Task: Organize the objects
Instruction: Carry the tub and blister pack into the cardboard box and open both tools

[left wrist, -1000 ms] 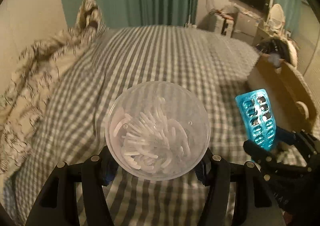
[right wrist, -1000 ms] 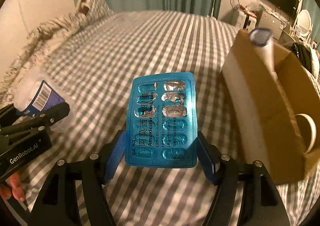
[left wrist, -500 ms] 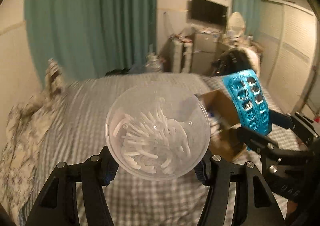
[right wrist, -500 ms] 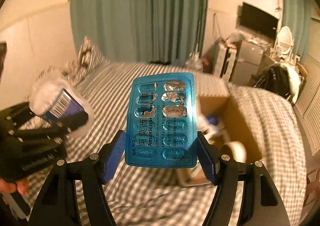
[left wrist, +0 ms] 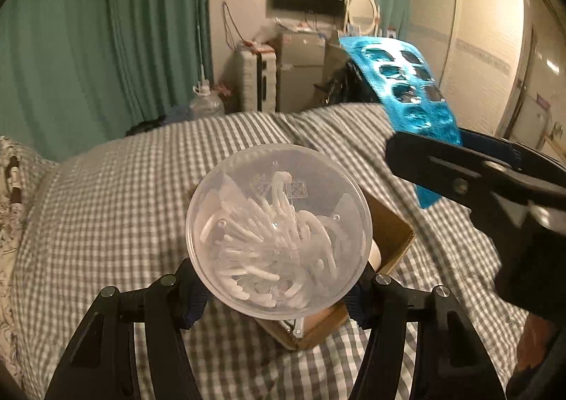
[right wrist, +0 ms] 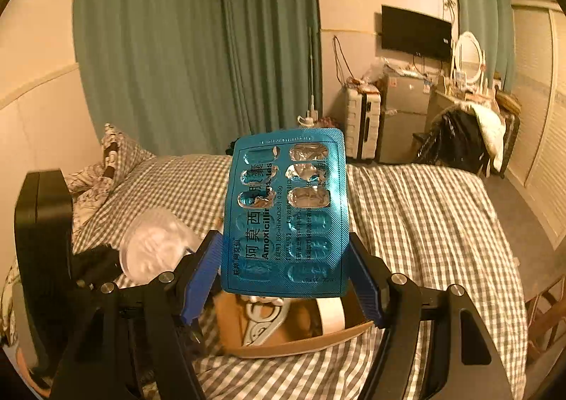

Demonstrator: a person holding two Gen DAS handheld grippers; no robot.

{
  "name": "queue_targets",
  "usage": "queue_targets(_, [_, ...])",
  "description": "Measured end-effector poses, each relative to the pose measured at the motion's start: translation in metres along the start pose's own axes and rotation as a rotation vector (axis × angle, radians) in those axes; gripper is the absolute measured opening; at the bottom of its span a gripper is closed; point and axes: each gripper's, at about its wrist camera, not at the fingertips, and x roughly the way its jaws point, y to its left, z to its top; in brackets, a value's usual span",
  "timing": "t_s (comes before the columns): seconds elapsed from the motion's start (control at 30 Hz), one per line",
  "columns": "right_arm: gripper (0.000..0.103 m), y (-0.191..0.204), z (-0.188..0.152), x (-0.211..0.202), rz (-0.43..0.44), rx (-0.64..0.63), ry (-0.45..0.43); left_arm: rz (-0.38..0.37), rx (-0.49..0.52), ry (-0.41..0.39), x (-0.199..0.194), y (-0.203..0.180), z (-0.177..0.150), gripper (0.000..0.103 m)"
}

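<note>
Both our grippers are loaded and held up over the bed (left wrist: pixel 116 195), above the cardboard box (left wrist: pixel 392 233).

Left gripper (left wrist: pixel 279 287): jaws closed against the sides of a round clear plastic tub (left wrist: pixel 278 230). Its flat end faces the left wrist camera; white curved plastic pieces are packed inside. In the left wrist view the tub covers most of the box behind it; only the box's right wall and near corner show. In the right wrist view the tub (right wrist: pixel 152 248) sits low on the left, in the left gripper, just beside our right gripper's left finger.

Right gripper (right wrist: pixel 284 276): jaws pinched on the two long edges of a blue blister pack (right wrist: pixel 286 212), gripped near its lower end. The pack stands upright, printed foil side toward the right wrist camera. Several upper pockets are torn open; the lower ones look sealed. From the left wrist view the pack (left wrist: pixel 403 88) tilts up and to the left out of the right gripper.

Directly below the pack lies the open box (right wrist: pixel 300 343) on the checked bedcover. Inside we see a roll of tape (right wrist: pixel 330 315) and a white patterned item we cannot identify.
</note>
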Motion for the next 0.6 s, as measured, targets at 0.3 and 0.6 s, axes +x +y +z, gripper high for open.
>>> queue_targets(0.3, [0.069, -0.035, -0.027, 0.069, -0.003, 0.082, 0.077, -0.006, -0.005, 0.064, 0.061, 0.002, 0.003, 0.063])
queue_targets(0.6, [0.081, -0.040, -0.032, 0.070, 0.010, 0.119, 0.047, -0.018, -0.015, 0.050, 0.056, 0.002, 0.002, 0.088])
